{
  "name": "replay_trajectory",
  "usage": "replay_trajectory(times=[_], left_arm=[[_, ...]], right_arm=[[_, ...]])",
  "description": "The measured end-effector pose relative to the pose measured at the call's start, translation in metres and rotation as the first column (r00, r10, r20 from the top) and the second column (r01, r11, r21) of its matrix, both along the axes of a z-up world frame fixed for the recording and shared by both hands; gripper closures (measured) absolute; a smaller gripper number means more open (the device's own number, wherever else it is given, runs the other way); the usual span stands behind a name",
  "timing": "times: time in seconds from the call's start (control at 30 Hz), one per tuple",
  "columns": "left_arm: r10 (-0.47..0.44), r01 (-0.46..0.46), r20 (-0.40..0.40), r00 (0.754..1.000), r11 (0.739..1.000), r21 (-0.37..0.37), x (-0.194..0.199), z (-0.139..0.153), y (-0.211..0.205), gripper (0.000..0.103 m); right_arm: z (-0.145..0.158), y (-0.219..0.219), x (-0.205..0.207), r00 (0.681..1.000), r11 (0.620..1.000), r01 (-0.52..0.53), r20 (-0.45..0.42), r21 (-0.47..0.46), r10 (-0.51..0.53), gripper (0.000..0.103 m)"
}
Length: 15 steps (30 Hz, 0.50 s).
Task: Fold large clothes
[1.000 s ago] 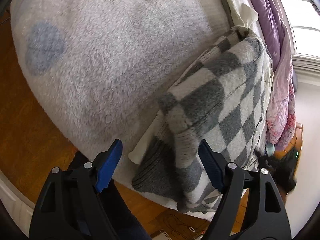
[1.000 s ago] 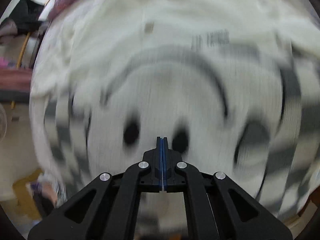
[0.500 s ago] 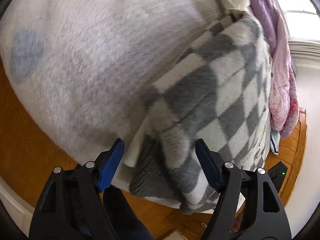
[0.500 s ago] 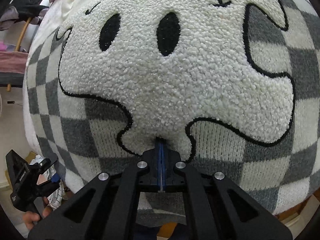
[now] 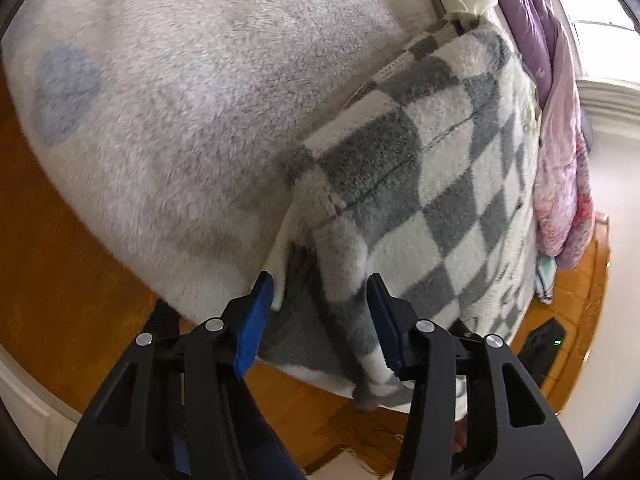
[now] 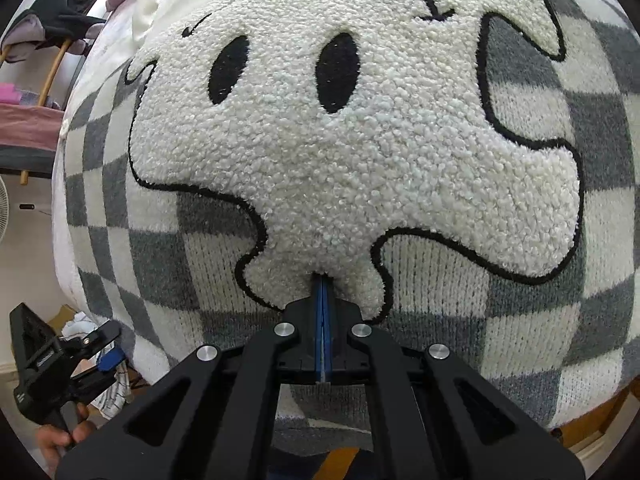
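The sweater's (image 5: 424, 184) corner hangs over the bed (image 5: 192, 92) edge, between the left gripper's (image 5: 320, 320) half-open, just-closing fingers, not yet pinched. The right gripper (image 6: 322, 280), fingers closed and empty, rests on the sweater's middle.

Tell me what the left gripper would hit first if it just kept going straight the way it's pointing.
Most likely the folded corner of the checkered sweater at the bed's edge. That fold already sits between the left gripper fingers, whose jaws have just been closing around it. Depth is hard to judge, so contact isn't certain.
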<state>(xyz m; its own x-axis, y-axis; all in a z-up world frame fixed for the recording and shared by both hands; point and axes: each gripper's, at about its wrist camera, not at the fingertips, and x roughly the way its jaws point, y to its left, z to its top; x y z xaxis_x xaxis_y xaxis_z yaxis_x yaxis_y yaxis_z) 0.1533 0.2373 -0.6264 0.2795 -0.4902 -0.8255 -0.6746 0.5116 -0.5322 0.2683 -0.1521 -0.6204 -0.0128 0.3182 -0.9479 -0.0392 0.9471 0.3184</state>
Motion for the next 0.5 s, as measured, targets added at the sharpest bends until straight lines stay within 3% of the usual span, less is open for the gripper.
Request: replay_trajectory(times=[0.2, 0.4, 0.47, 0.5], left_arm=[[-0.002, 0.001, -0.017, 1.000, 1.000, -0.020, -0.012, -0.007, -0.011, 0.055], [-0.048, 0.049, -0.016, 0.999, 0.999, 0.018, -0.001, -0.017, -0.017, 0.057], [-0.079, 0.078, 0.023, 0.997, 0.997, 0.012, 0.000, -0.010, -0.019, 0.080], [-0.101, 0.100, 0.032, 0.994, 0.995, 0.022, 0.003, -0.006, -0.021, 0.084]], right_arm=[[0.002, -0.002, -0.004, 1.000, 1.000, 0.020, -0.004, 0.015, -0.020, 0.103], [0.005, -0.008, -0.003, 1.000, 1.000, 0.012, 0.004, 0.022, -0.012, 0.103], [0.013, -0.006, -0.007, 1.000, 1.000, -0.003, 0.029, 0.013, 0.003, 0.100], [0.022, -0.003, -0.013, 0.998, 1.000, -0.027, 0.063, 0.003, 0.027, 0.099]])
